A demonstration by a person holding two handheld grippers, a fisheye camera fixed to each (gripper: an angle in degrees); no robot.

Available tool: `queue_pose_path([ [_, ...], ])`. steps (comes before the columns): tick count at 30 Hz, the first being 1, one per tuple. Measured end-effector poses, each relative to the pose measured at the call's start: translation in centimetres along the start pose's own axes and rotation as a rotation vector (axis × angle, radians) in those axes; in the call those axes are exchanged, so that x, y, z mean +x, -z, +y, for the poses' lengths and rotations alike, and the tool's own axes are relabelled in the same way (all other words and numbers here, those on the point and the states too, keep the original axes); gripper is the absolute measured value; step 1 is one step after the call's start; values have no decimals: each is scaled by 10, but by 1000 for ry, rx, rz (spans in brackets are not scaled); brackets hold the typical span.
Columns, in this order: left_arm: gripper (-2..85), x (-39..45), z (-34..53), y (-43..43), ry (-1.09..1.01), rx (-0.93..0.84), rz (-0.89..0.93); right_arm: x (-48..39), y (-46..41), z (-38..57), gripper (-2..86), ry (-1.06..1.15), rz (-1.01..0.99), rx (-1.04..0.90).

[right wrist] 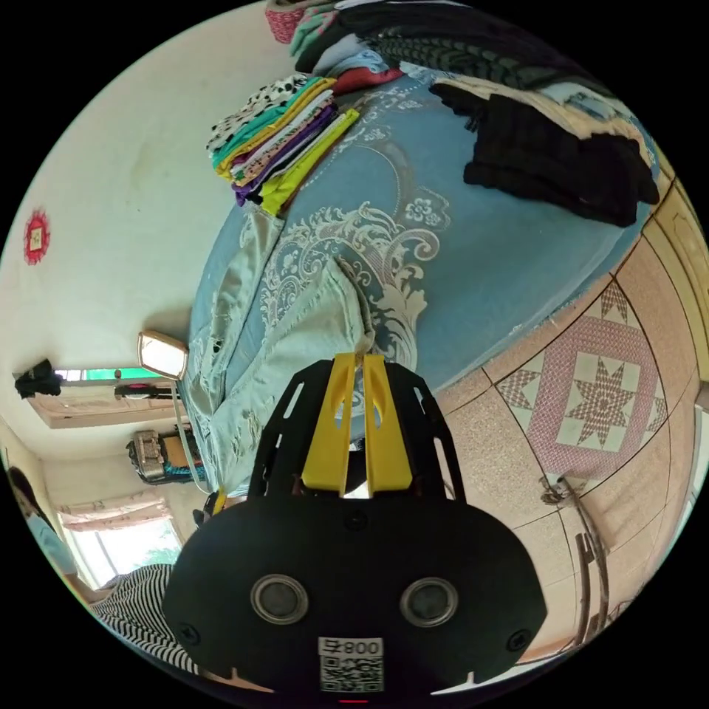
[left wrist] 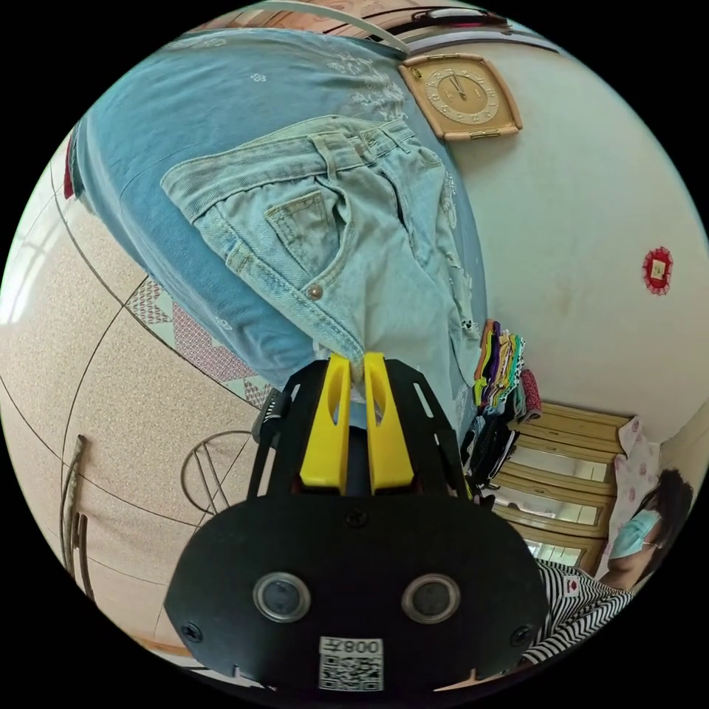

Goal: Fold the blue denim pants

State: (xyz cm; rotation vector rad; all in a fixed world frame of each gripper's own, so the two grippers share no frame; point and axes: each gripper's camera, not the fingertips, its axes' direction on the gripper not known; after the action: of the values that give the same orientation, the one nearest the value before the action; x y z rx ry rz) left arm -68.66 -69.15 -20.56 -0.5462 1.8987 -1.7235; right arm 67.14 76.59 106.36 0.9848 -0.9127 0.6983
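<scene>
Light blue denim pants [left wrist: 347, 244] lie on a blue patterned bed cover [left wrist: 192, 133], waistband and pocket toward the top of the left gripper view. My left gripper [left wrist: 357, 362] is shut on the pants' edge, with its yellow jaws pressed together over the denim. In the right gripper view the pants [right wrist: 295, 325] show a ripped leg and a hem lifted off the cover. My right gripper [right wrist: 356, 360] is shut on that hem, pinching frayed cloth at the jaw tips.
A stack of folded colourful clothes [right wrist: 277, 140] and a black garment [right wrist: 561, 159] rest on the bed cover [right wrist: 480, 251]. A square clock [left wrist: 461, 96] hangs on the wall. Tiled floor [right wrist: 598, 399] lies beside the bed. A person in a striped top [left wrist: 583, 598] stands close.
</scene>
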Motion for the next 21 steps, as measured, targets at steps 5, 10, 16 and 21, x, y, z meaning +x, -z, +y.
queue_pose_path([
  [5, 43, 5, 3, -25, 30, -24, -12, 26, -27, -11, 20, -118, 5, -52],
  [10, 43, 21, 15, -13, 7, 49, -75, 35, -6, -11, 22, -144, 18, 27],
  [16, 66, 94, 1, -36, -234, 64, -61, 6, 3, -42, 35, -62, -16, 116],
  [21, 75, 212, -38, -122, -615, -104, -104, -93, -57, -124, 63, 129, -77, 56],
])
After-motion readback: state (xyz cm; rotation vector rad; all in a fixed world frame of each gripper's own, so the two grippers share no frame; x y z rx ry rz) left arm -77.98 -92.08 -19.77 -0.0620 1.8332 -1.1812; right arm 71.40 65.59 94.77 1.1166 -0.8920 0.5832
